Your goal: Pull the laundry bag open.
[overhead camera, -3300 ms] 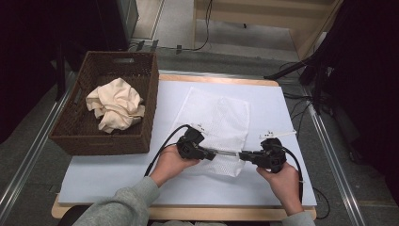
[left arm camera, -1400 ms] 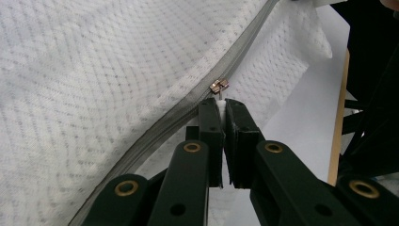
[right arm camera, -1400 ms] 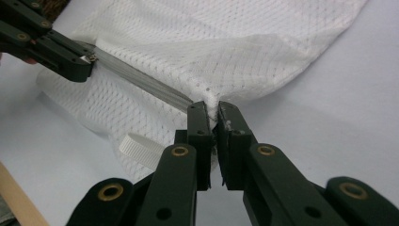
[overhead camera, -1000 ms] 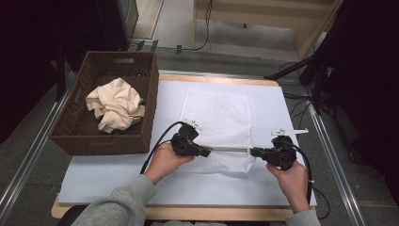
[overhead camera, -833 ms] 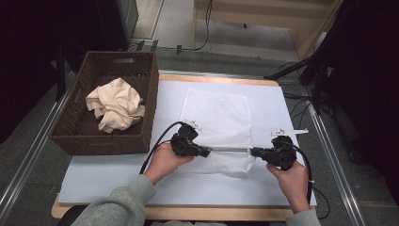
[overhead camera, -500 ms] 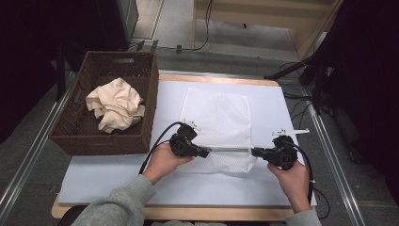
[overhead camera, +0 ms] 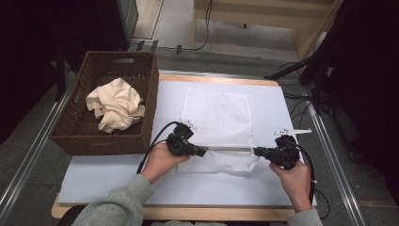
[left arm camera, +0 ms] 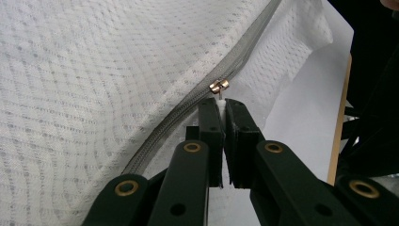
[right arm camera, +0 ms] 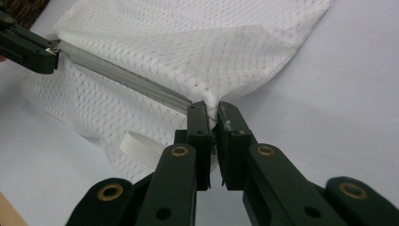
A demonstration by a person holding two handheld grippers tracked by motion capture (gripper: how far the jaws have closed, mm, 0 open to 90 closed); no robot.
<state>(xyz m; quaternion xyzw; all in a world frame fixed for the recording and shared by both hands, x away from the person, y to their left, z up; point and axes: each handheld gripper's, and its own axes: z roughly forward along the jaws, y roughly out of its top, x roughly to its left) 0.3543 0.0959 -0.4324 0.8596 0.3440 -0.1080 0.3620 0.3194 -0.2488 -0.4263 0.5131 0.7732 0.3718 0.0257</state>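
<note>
Left gripper view: left hand-held gripper (left arm camera: pixel 221 110) pinches zipper pull (left arm camera: pixel 219 86); right hand-held gripper (right arm camera: pixel 212 117) clamps mesh bag (right arm camera: pixel 197 42).

Wicker basket (overhead camera: pixel 77 127) with crumpled cream cloth (overhead camera: pixel 115 103), left on the table (overhead camera: pixel 108 181).

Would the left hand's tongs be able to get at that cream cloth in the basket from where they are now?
Probably yes, but not yet: the left tongs are shut on the zipper pull of the mesh bag. The cream cloth lies uncovered in the open basket beside them.
</note>
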